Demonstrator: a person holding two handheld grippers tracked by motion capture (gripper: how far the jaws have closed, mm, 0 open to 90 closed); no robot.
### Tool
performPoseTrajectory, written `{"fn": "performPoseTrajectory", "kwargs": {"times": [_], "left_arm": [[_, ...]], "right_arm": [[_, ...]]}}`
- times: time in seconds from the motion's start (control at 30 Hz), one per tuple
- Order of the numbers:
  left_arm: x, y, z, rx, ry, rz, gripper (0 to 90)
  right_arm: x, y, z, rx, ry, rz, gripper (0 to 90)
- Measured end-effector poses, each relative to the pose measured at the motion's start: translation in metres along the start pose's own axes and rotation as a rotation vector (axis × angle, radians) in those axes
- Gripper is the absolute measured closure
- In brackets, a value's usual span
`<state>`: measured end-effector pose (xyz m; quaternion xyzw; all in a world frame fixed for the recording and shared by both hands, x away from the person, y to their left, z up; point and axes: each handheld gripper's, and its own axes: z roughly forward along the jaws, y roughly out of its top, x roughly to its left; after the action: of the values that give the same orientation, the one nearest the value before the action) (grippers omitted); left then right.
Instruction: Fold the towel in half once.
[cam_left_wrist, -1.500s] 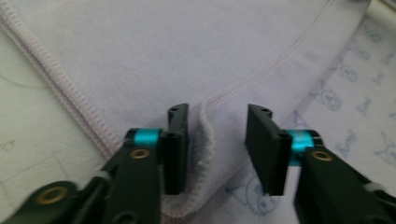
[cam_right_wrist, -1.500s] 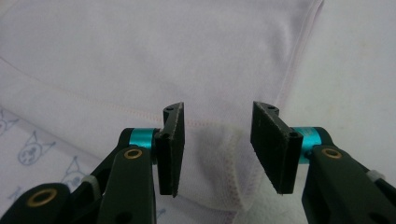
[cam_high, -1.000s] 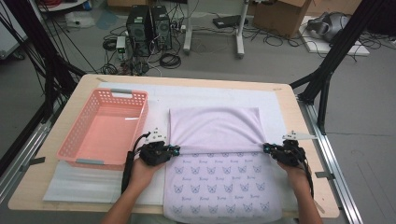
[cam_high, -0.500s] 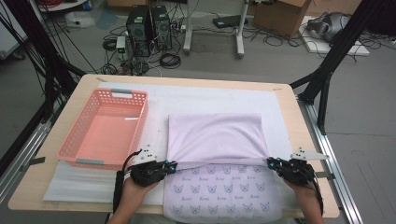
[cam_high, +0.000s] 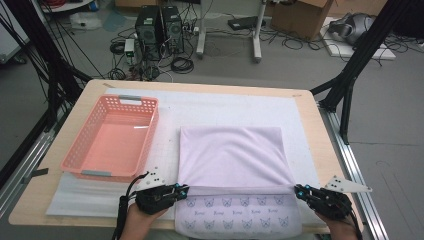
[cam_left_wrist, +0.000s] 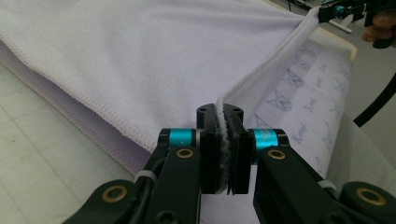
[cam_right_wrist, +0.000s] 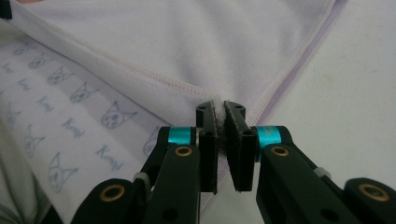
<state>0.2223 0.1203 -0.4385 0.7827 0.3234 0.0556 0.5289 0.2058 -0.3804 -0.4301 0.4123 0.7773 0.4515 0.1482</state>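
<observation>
A pale lilac towel (cam_high: 232, 155) lies on the white mat, its plain back side folded over toward me. A strip of its cat-printed face (cam_high: 235, 215) shows along the near edge. My left gripper (cam_high: 181, 191) is shut on the folded edge's left corner (cam_left_wrist: 223, 140). At the right corner (cam_right_wrist: 219, 109) my right gripper (cam_high: 299, 190) is shut on the same edge. The edge stretches taut between the two grippers, and the right gripper shows far off in the left gripper view (cam_left_wrist: 336, 10).
An empty pink basket (cam_high: 90, 165) stands left of the towel on the mat (cam_high: 225, 107). The wooden table's near edge (cam_high: 30, 217) runs just in front of my hands. Black frame legs, cables and computer towers stand on the floor beyond.
Both grippers have pulled the folded towel edge toward me, so more plain side covers the print and only a narrow printed strip is left showing.
</observation>
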Motion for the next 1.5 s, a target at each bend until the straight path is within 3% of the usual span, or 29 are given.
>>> {"fn": "performPoseTrajectory", "kwargs": {"times": [0.3,0.5,0.63,0.7,0.77,0.87,1.07,1.37,1.43,1.47,1.5], "left_arm": [[-0.022,-0.005,-0.022,-0.005,-0.047,0.001,86.5],[-0.04,-0.016,-0.031,0.04,-0.081,0.018,86.4],[-0.043,-0.027,-0.032,0.074,-0.098,0.018,85.6],[-0.039,-0.028,-0.027,0.079,-0.094,0.007,75.7],[-0.031,-0.023,-0.024,0.051,-0.065,-0.026,49.9],[-0.017,-0.012,-0.022,-0.008,-0.029,-0.026,40.6],[0.016,0.005,-0.005,-0.063,0.055,-0.052,40.4],[0.055,0.029,0.024,-0.076,0.166,-0.074,43.7],[0.061,0.032,0.027,-0.082,0.193,-0.077,43.4],[0.065,0.035,0.029,-0.085,0.208,-0.073,43.3],[0.067,0.036,0.031,-0.083,0.209,-0.073,43.7]], "right_arm": [[0.017,-0.006,-0.023,-0.003,0.025,-0.021,83.9],[0.028,-0.017,-0.038,0.024,0.041,-0.032,84.0],[0.033,-0.026,-0.043,0.063,0.056,-0.026,84.1],[0.033,-0.03,-0.039,0.096,0.056,-0.025,80.7],[0.031,-0.029,-0.035,0.089,0.049,-0.012,67.7],[0.025,-0.021,-0.032,0.049,0.043,0.003,61.1],[0.007,0.001,-0.008,-0.007,-0.039,0.031,61.2],[-0.023,0.03,0.061,0.08,-0.235,0.119,56.6],[-0.029,0.032,0.074,0.1,-0.224,0.144,59.6],[-0.028,0.033,0.076,0.099,-0.24,0.14,66.7],[-0.028,0.034,0.076,0.102,-0.22,0.148,79.2]]}}
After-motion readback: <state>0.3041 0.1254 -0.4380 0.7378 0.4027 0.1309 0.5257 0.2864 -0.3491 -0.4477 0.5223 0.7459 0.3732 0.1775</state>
